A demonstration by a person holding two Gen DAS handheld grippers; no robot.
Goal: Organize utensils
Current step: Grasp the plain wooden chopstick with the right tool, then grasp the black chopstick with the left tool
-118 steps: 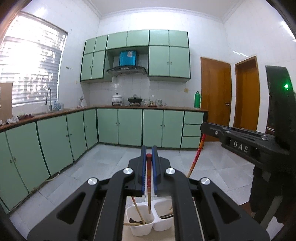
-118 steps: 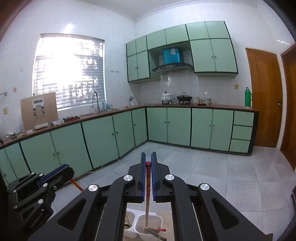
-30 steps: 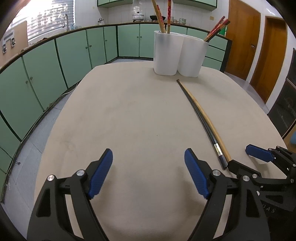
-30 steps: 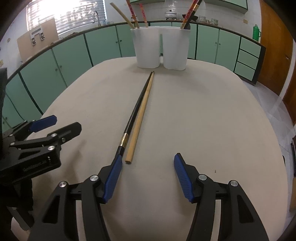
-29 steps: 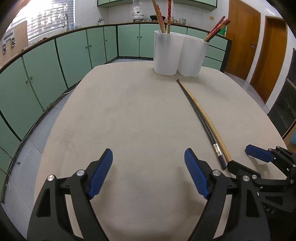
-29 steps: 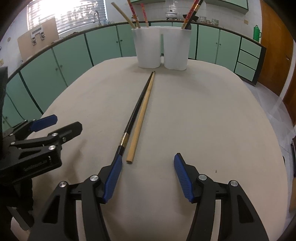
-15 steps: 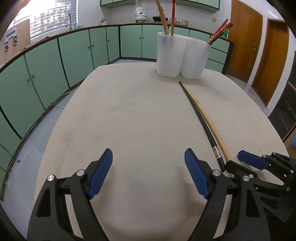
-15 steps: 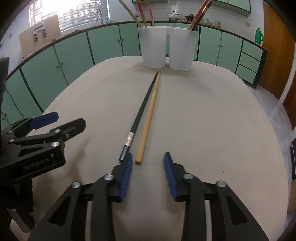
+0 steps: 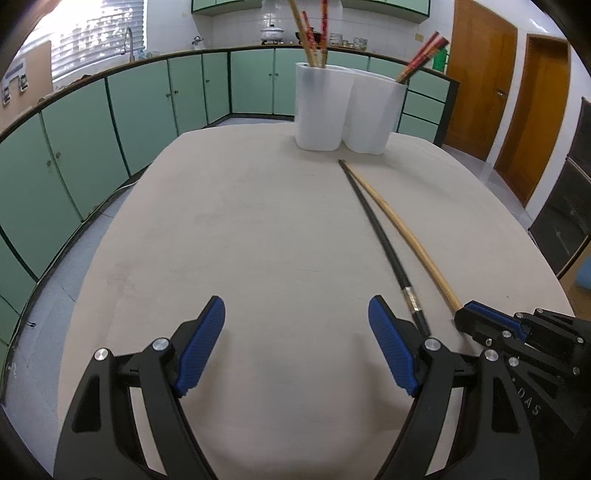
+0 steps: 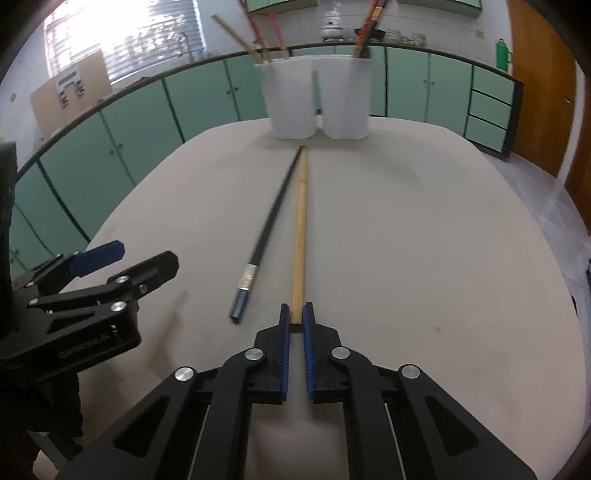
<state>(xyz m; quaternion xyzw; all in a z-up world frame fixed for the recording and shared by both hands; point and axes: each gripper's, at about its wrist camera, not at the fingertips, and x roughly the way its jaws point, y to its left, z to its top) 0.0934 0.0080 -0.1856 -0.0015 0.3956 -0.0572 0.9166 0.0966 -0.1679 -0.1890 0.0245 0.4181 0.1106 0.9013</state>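
The right gripper (image 10: 296, 317) was pinched tight on the near end of the wooden chopstick (image 10: 301, 214). The rest of that stick lay flat on the tan table (image 10: 424, 229), pointing at the white holder (image 10: 317, 98) at the far side. The black chopstick (image 10: 269, 221) lay just beside it, its far tip close to the wooden one. The left gripper (image 9: 295, 347) sat low over the table with its blue pads (image 9: 388, 350) wide apart and nothing between them. More chopsticks (image 9: 314, 33) stood up in the holder's two cups.
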